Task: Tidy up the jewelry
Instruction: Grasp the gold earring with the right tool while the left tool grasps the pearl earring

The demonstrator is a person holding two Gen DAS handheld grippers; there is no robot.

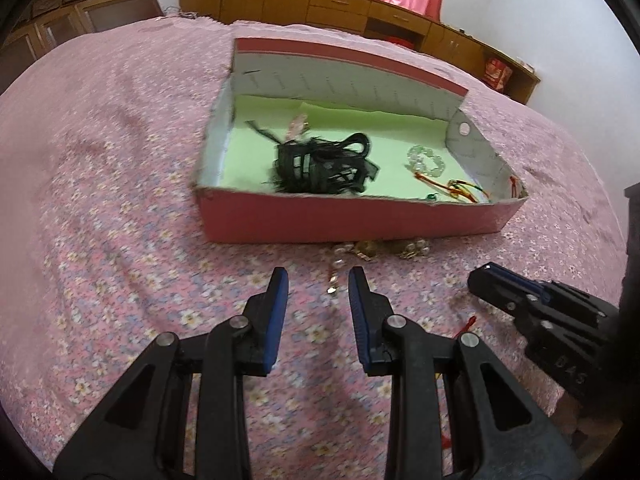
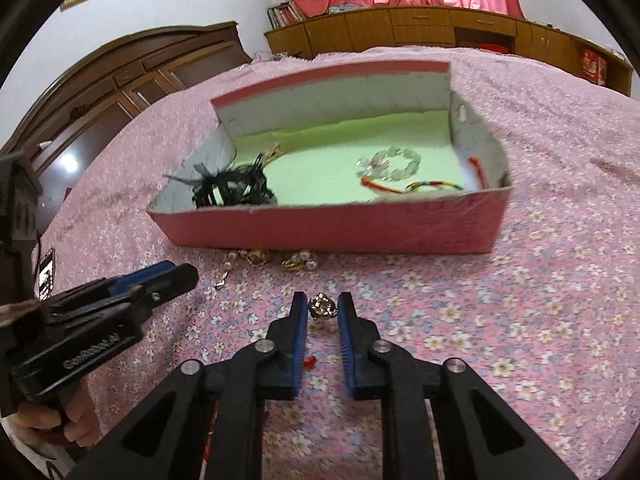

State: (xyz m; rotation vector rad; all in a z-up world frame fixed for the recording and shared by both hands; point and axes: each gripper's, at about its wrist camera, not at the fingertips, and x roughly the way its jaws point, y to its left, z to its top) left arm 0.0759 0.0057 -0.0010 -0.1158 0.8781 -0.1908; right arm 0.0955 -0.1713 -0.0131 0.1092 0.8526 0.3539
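Observation:
A pink cardboard box (image 1: 320, 218) (image 2: 360, 228) with a green floor lies on the bed. Inside are a black hair accessory (image 1: 324, 164) (image 2: 236, 186), a clear bead bracelet (image 1: 426, 158) (image 2: 394, 164) and a coloured string bracelet (image 1: 460, 190) (image 2: 432, 186). Gold and pearl jewelry (image 1: 376, 248) (image 2: 280, 260) lies on the bedspread just before the box's front wall. My left gripper (image 1: 318, 280) is open above the bedspread, a pearl strand (image 1: 334, 276) between its tips. My right gripper (image 2: 322, 304) is open, its tips either side of a small silver piece (image 2: 322, 306).
The flowered pink bedspread (image 1: 120, 200) (image 2: 540, 300) covers the whole bed. A small red item (image 2: 310, 360) lies under the right gripper. Wooden cabinets (image 1: 360, 8) and pink curtains stand beyond the bed, and a dark wooden wardrobe (image 2: 120, 92) at the left.

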